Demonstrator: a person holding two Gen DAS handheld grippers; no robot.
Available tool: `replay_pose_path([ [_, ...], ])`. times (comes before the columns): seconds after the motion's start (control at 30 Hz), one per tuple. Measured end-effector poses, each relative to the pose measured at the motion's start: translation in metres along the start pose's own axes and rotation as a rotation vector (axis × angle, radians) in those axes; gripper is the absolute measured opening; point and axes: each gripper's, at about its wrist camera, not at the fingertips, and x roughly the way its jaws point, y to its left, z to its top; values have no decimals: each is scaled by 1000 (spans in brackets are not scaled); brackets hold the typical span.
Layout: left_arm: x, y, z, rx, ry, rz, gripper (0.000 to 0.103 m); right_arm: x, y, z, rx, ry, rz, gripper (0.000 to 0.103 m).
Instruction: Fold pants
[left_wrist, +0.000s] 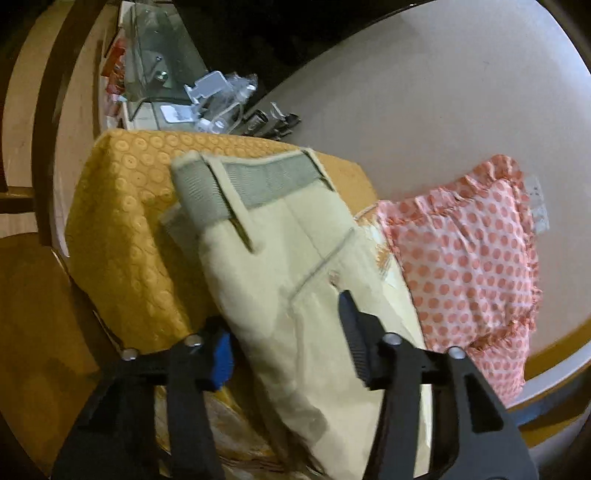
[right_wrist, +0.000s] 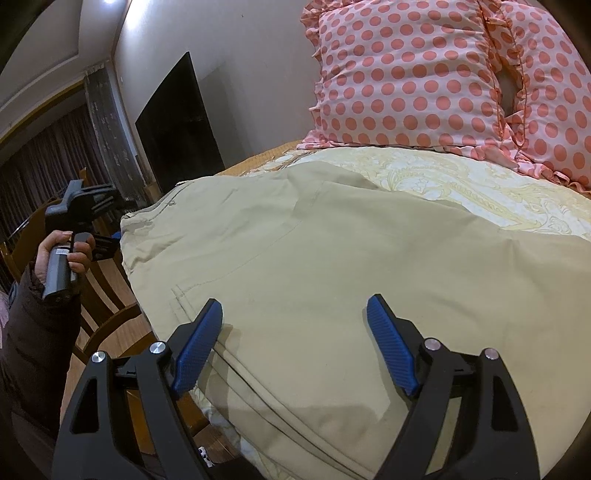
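Two hand-held grippers: both with fingers spread apart, nothing between them
Right hand-held gripper (right_wrist: 293, 343): low over the beige pants (right_wrist: 332, 266), blue pads (right_wrist: 391, 347) on either side of a flat stretch of cloth, contact unclear
Left hand-held gripper (left_wrist: 284, 339): at the edge of the pants (left_wrist: 295, 277), one finger over the cloth, the other beside it; in the right wrist view it (right_wrist: 107, 221) is held in a hand (right_wrist: 61, 254) off the bed's side
Pants: spread across the bed (right_wrist: 461, 184), waistband (left_wrist: 258, 181) on the far side in the left wrist view
Beyond: pink polka-dot pillows (right_wrist: 406, 74) at the wall; yellow patterned cover (left_wrist: 125, 229) beside the pants
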Motion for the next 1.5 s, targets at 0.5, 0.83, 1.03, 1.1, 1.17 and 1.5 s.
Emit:
replay_pose_path([
  [0.5, -45, -221, -95, 764, -146, -115, 5, -108, -81, -6, 303, -241, -98, 83],
  [0.83, 15, -271, -377, 1378, 431, -421, 6, -190, -166, -42, 666, -375, -130, 83],
  [1.03, 8, -254, -410, 1496, 370, -391, 15, -169, -190, -32, 738, -268, -10, 83],
  [1.1, -5, -255, -403, 1491, 359, -423, 28, -149, -187, -25, 718, -187, 5, 82],
  [1.17, -17, -257, -379, 1411, 389, -493, 46, -130, -183, -19, 676, -106, -11, 79],
  [1.5, 88, -230, -177, 930, 347, -120, 50, -110, -182, -14, 587, -24, -54, 39],
])
